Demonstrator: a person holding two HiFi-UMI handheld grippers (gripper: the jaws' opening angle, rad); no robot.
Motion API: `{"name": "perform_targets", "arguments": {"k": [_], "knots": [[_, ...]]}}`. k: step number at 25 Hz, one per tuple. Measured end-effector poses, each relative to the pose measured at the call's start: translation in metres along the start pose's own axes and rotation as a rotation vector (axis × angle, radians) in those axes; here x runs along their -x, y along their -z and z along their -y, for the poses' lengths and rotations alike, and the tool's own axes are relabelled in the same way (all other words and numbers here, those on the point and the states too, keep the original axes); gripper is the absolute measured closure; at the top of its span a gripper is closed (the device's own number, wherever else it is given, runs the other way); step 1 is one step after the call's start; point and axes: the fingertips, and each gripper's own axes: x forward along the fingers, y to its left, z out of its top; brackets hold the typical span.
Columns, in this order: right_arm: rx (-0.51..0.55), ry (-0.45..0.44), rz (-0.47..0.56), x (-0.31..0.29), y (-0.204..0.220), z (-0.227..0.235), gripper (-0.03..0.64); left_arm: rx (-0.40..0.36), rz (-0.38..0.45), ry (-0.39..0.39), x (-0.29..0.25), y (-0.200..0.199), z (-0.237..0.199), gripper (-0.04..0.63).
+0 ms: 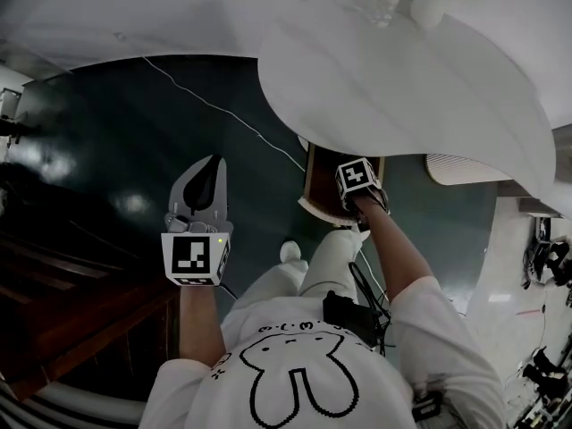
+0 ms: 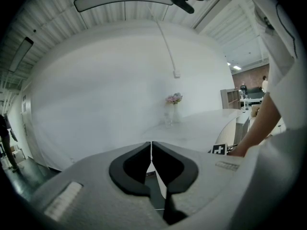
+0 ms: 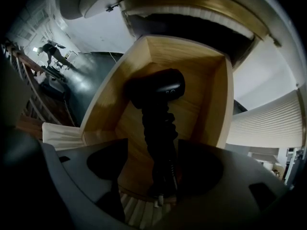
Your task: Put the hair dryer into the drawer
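I see one black hair dryer (image 3: 158,95) lying inside the one open wooden drawer (image 3: 217,104). Its handle runs up between the jaws of my right gripper (image 3: 154,164), which stand wide and do not clamp it. The drawer juts from under the white round tabletop (image 1: 402,79). My left gripper (image 2: 151,150) hangs well apart over the dark floor (image 1: 134,123), jaws together on nothing. Two grippers in all.

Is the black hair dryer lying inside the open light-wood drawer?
Yes, the right gripper view shows the hair dryer inside the drawer, between its wooden walls, with the right gripper open around the handle.
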Motion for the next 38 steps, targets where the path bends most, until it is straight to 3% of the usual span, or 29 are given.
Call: {"name": "perform_targets", "arguments": {"k": [8,17,24,32,36,38], "knots": [[0.050,0.029,0.072,0.033,0.000,-0.009,0.302,0.039,0.037,0.020,0.001,-0.009,0.002,0.574],[-0.002,0.001,0.202,0.088,0.001,-0.024,0.304,0.081,0.106,0.085,0.006,-0.029,0.013,0.574],[-0.055,-0.062,0.409,0.149,-0.001,-0.042,0.307,0.104,0.170,0.154,0.006,-0.049,0.023,0.574],[-0.053,-0.080,0.570,0.219,0.006,-0.052,0.311,0.107,0.216,0.205,0.013,-0.069,0.042,0.574],[-0.029,-0.062,0.654,0.254,0.006,-0.048,0.377,0.115,0.238,0.197,0.014,-0.081,0.049,0.574],[-0.009,-0.041,0.700,0.272,0.007,-0.043,0.464,0.119,0.248,0.187,0.016,-0.088,0.052,0.574]]}}
